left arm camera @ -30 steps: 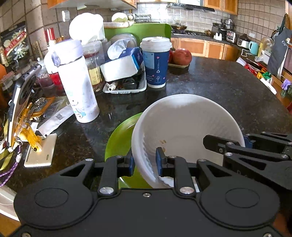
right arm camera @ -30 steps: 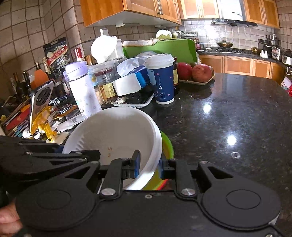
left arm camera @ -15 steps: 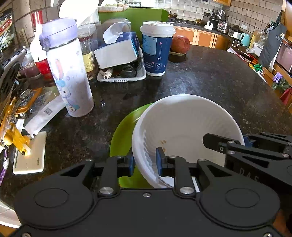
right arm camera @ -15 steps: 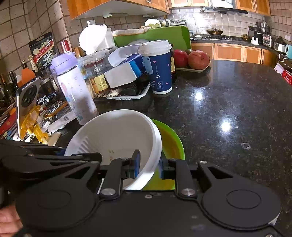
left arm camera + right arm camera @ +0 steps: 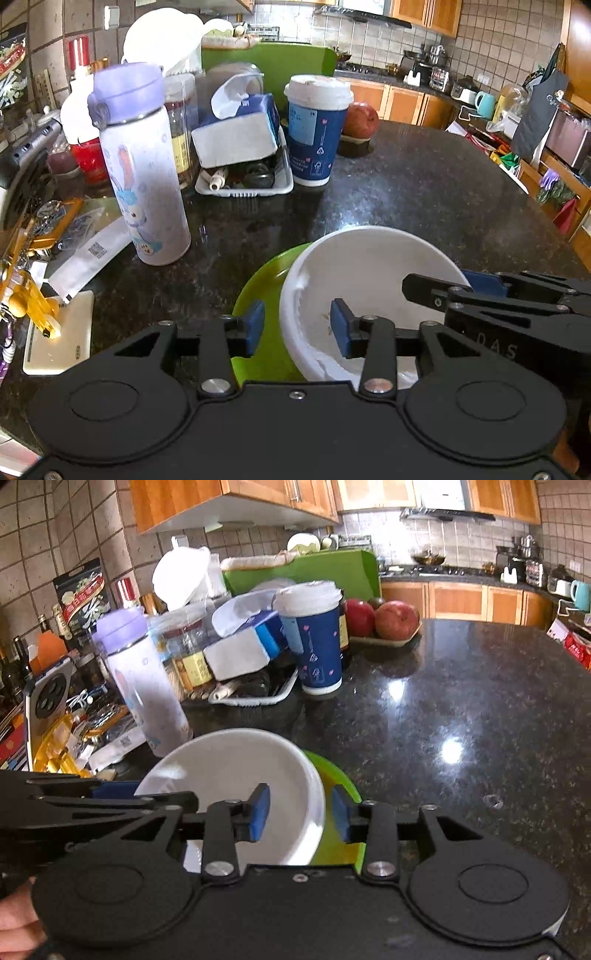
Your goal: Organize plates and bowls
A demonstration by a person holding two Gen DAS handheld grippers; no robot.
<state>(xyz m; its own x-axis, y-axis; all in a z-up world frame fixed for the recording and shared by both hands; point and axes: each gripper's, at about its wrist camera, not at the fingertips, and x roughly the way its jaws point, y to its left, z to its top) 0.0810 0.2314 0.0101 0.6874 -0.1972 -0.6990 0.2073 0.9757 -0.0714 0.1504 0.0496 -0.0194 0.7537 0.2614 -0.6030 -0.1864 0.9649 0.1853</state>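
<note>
Now, on the dark granite counter (image 5: 424,192), my left gripper (image 5: 297,326) and right gripper (image 5: 301,814) both straddle the rim of the white bowl (image 5: 369,266), jaws opening on each, blue pads standing clear of the rim w/ the bowl wall between them, so nothing is clenched. Bowl sits on the green plate (image 5: 264,291), which lies flat on the counter near my side; in the right wrist view the plate's edge shows just right of the bowl. Left gripper takes the bowl's left rim, right gripper the right rim, approx. opposite each other. Behind, well apart: a purple-lidded bottle (image 5: 142,166), a blue paper cup (image 5: 316,129), a tissue box (image 5: 236,129) over a white tray, and red apples (image 5: 382,618) on a dish. A hand's edge shows at bottom left of the right wrist view.
</note>
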